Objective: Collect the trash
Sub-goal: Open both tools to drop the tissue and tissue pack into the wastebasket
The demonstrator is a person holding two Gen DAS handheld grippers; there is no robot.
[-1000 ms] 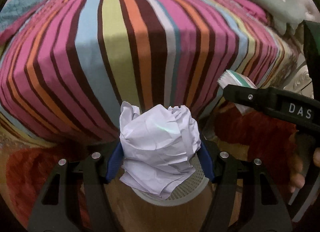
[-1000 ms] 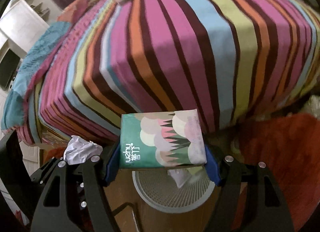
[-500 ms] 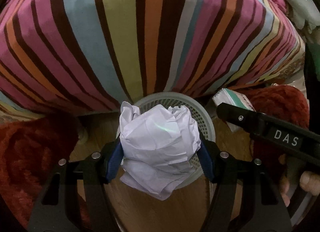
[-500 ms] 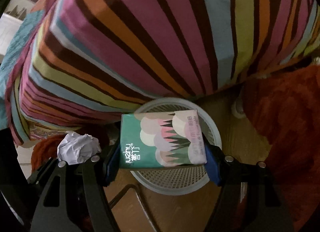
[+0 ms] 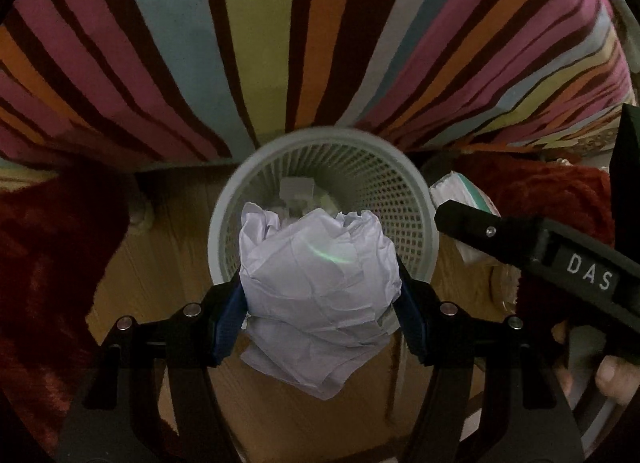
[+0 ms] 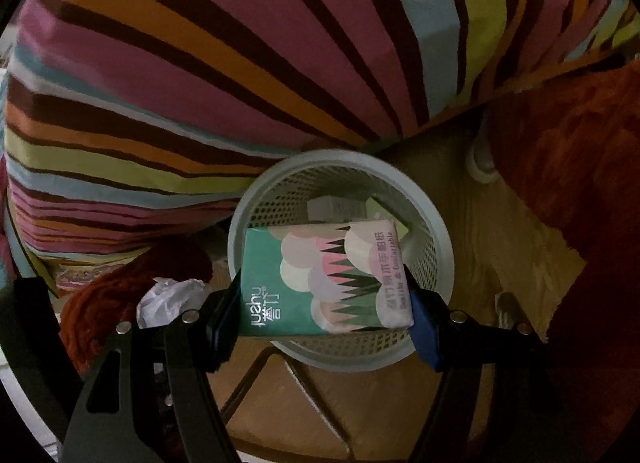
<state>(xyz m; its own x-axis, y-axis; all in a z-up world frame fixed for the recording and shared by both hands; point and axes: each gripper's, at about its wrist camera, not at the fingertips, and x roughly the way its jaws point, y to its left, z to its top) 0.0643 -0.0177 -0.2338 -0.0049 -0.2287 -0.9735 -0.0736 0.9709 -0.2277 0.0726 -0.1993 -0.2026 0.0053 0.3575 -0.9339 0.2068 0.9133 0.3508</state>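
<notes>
The left gripper is clamped on a crumpled ball of white paper, its blue pads pressed into both sides. The ball hangs above the near rim of a pale mesh wastebasket. The basket's mouth is open and round, and the paper covers only its nearer part. The right gripper is clamped on a green tissue packet, held flat by its short ends over the same wastebasket.

The far rim of the basket stands close against the hanging edge of a striped bedspread, so there is little room on that side. Bare wooden floor lies open to the near side and to the left in the left wrist view. A dark red rug borders the floor there.

Inside the basket lie a few pale scraps, too dim and blurred to name. In the left wrist view the other gripper's black body, lettered DAS, cuts across the right side and hides most of the packet. A fingertip shows at the lower right edge.

The room is dim. The bedspread fills the upper half of both views.
</notes>
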